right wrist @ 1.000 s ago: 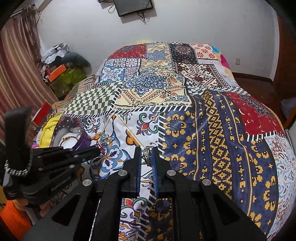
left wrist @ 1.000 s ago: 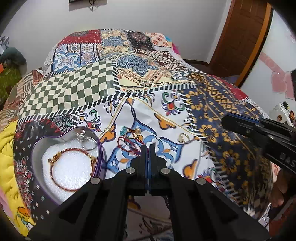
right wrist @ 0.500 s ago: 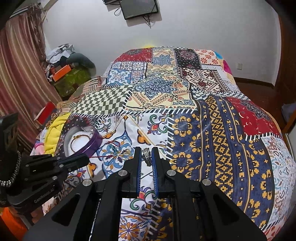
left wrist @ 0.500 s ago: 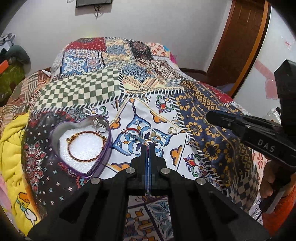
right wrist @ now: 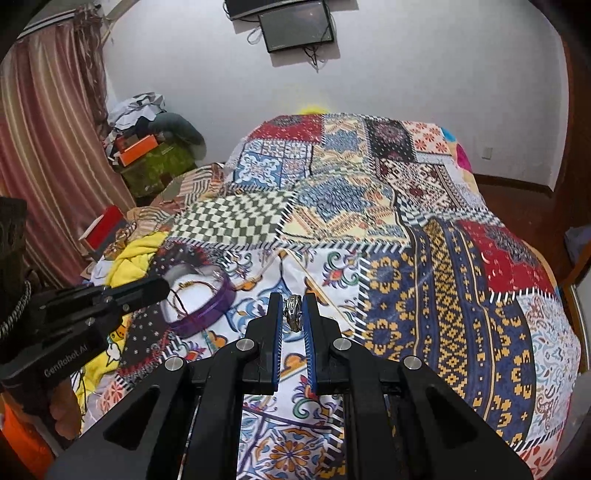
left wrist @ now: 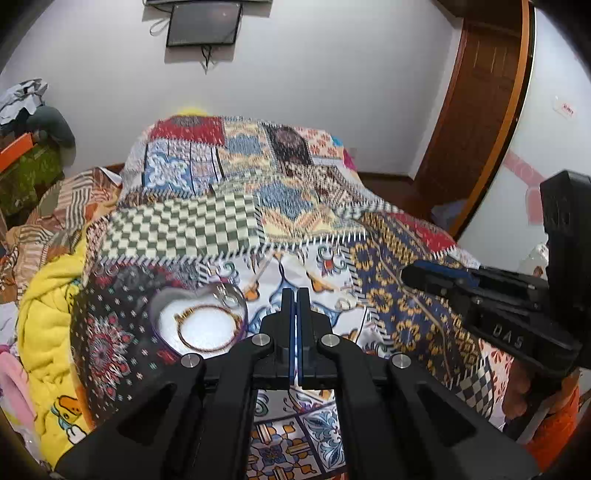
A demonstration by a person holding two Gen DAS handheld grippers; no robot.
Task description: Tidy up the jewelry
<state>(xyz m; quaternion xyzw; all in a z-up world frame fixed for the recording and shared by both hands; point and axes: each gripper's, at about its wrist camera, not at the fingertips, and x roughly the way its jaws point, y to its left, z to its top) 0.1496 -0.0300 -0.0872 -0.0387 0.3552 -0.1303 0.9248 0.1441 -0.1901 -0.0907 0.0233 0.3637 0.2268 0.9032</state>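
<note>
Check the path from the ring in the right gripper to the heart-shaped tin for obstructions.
The left gripper reaches across the near edge of the heart-shaped tin, partly between it and the silver ring clamped in the right gripper.

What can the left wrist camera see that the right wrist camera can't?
Only the left wrist view shows the brown door, a loose ring lying on the quilt, and the whole bracelet on the white pad inside the box.

Only the right wrist view shows the silver ring pinched in the right gripper, plus the striped curtain.

Both show the patchwork quilt, the purple heart-shaped box, the wall screen, and the yellow blanket. The left gripper has its fingers closed with nothing visible between them.
</note>
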